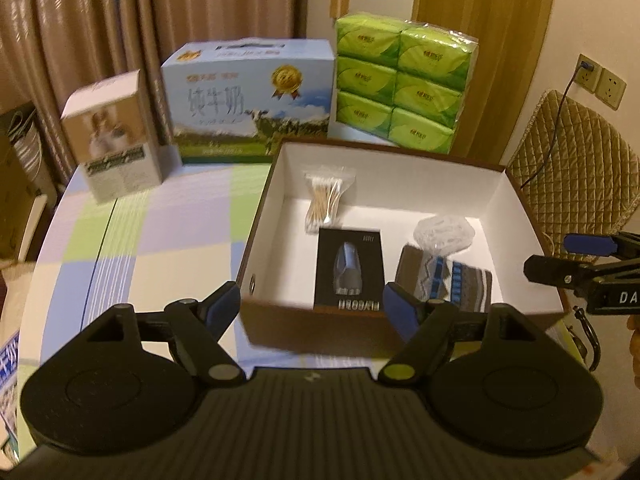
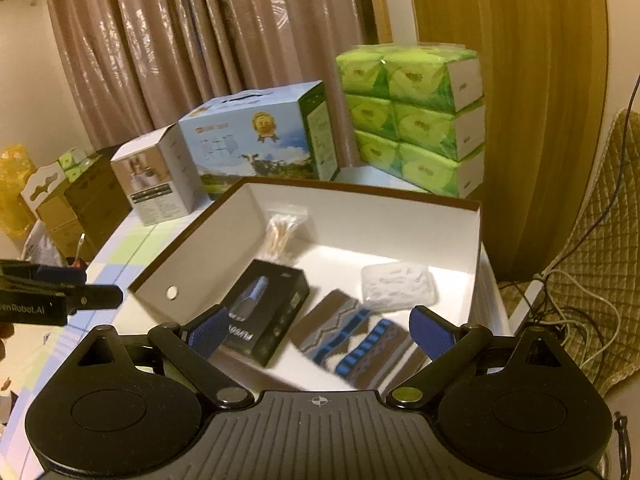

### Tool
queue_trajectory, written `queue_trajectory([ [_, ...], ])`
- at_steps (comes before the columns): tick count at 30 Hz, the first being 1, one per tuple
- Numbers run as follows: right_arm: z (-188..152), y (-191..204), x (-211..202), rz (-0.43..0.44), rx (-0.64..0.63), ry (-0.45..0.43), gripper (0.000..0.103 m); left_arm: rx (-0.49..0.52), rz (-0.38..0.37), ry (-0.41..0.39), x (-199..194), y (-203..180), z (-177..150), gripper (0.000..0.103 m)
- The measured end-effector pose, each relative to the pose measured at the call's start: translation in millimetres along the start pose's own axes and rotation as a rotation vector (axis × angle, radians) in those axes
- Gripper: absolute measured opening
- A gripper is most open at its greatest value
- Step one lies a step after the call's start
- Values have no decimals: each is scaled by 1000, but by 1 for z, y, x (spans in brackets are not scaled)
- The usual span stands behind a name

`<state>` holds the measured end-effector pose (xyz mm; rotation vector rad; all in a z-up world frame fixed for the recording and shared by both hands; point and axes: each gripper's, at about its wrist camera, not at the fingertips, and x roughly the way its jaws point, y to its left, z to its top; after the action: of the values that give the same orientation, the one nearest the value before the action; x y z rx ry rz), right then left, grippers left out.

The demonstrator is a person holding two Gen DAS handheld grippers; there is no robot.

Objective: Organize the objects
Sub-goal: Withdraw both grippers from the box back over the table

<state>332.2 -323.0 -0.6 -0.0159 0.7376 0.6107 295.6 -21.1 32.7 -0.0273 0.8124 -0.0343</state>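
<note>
An open brown box with a white inside (image 1: 276,184) (image 2: 192,248) stands on the table. In it lie a bag of cotton swabs (image 1: 324,200) (image 2: 282,232), a black packaged item (image 1: 348,268) (image 2: 264,312), a clear plastic packet (image 1: 442,234) (image 2: 398,286) and a folded grey-blue patterned sock (image 1: 452,280) (image 2: 356,344). My left gripper (image 1: 314,306) hangs open at the box's near wall, holding nothing. My right gripper (image 2: 320,330) is open just above the sock and the black item, nothing between its fingers; it also shows at the box's right side (image 1: 568,260).
At the back of the table with its checked cloth (image 1: 160,240) stand a small beige carton (image 1: 116,136), a blue milk carton (image 1: 252,100) and a green tissue pack (image 1: 404,80). A quilted chair (image 1: 580,180) with cables sits right. Cardboard boxes (image 2: 72,204) stand left.
</note>
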Motion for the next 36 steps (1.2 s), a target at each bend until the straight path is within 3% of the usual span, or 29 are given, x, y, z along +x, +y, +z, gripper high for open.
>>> queue_trajectory([
  [15,-51,30,-19,18,36,83,94,-71,33,95,-28,25,-69,76],
  [36,-111,67,6,72,72,271,94,-93,51,220,-31,43,-133,77],
])
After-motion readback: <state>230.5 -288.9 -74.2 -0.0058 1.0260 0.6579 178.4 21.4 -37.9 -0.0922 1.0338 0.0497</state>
